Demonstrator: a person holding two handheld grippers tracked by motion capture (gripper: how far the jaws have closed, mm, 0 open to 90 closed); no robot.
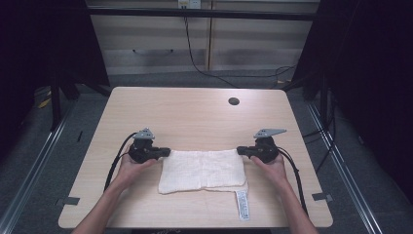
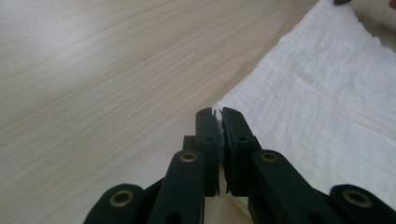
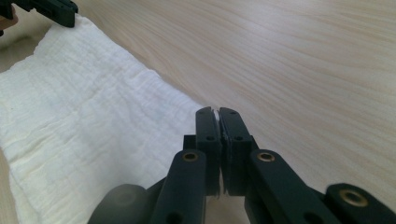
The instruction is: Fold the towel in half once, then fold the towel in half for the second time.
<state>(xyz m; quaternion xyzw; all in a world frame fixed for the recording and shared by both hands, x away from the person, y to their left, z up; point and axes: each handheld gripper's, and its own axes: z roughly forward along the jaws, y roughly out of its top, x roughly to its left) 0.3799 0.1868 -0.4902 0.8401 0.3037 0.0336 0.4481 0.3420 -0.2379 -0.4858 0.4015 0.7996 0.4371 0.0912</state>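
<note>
We see a white cloth lying flat on the near half of the table, folded into a rough rectangle, with a label sticking out from its near right corner toward the table's front edge. Our left gripper pinches the cloth's far left corner; in the left gripper view its jaws are clamped together with a thin sliver of white fabric between them. Our right gripper pinches the far right corner in the same way, and in the right gripper view the jaws press on a thin edge of the cloth. Both grippers sit low over the table, pointing inward toward each other. A dark round hole lies in the tabletop well beyond the cloth.
</note>
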